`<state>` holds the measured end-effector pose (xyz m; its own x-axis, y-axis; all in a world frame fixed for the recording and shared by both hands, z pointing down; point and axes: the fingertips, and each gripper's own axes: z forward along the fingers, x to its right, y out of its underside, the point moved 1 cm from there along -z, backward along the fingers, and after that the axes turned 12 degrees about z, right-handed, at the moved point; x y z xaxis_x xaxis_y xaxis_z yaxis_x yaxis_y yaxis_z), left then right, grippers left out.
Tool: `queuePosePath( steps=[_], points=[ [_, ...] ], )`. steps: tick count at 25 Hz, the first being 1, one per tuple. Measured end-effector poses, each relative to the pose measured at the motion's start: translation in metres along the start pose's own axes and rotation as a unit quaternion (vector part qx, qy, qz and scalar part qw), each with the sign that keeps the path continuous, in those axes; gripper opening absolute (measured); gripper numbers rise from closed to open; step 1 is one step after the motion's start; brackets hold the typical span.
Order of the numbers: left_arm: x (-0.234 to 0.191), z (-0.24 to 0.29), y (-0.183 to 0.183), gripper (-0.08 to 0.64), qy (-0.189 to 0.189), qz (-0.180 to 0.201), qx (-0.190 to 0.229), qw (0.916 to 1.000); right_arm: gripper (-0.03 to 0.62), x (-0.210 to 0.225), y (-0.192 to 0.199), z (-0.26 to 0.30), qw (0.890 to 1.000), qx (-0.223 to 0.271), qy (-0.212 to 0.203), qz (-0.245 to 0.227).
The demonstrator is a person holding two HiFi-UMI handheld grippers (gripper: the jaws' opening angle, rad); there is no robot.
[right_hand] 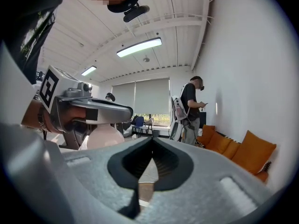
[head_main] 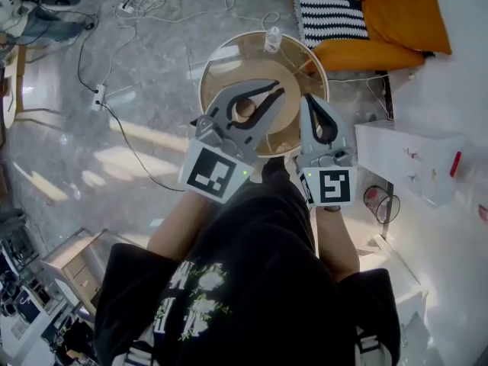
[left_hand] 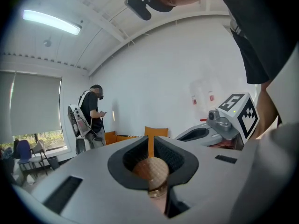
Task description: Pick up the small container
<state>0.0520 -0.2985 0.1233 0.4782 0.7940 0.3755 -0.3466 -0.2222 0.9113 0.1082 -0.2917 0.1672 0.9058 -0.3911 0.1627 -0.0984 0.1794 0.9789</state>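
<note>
My left gripper [head_main: 267, 97] is shut on the small container [head_main: 244, 110], a little jar with a round brown cork lid. It hangs above the round wooden table [head_main: 210, 71]. In the left gripper view the jar [left_hand: 152, 171] sits in the hollow between the jaws, whose tips nearly meet at the left gripper [left_hand: 150, 143]. Just to its right, my right gripper [head_main: 311, 105] is shut with nothing in it, over the table's right side. The right gripper view shows the right gripper [right_hand: 152, 143] with its tips together, and the jar [right_hand: 105, 138] under the left gripper [right_hand: 91, 108].
A small clear bottle [head_main: 272, 39] stands at the table's far edge. An orange sofa [head_main: 396, 14] with a striped cushion [head_main: 328, 6] lies beyond. Cables [head_main: 130, 6] run over the floor on the left, a white cabinet [head_main: 415, 158] stands right. A person [right_hand: 189, 108] stands far off.
</note>
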Motion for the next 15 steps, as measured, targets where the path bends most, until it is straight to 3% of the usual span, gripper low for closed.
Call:
queuePosePath(
  steps=[10,15],
  points=[
    [-0.015,-0.022,-0.058,0.051,-0.01,0.013,0.015,0.9998,-0.005,-0.029,-0.069,-0.014,0.998,0.02,-0.048,-0.029],
    [-0.021,-0.032,-0.074,0.051,-0.016,0.012,0.014,0.9997,-0.005,-0.032,-0.095,-0.02,0.997,0.04,-0.051,-0.043]
  ],
)
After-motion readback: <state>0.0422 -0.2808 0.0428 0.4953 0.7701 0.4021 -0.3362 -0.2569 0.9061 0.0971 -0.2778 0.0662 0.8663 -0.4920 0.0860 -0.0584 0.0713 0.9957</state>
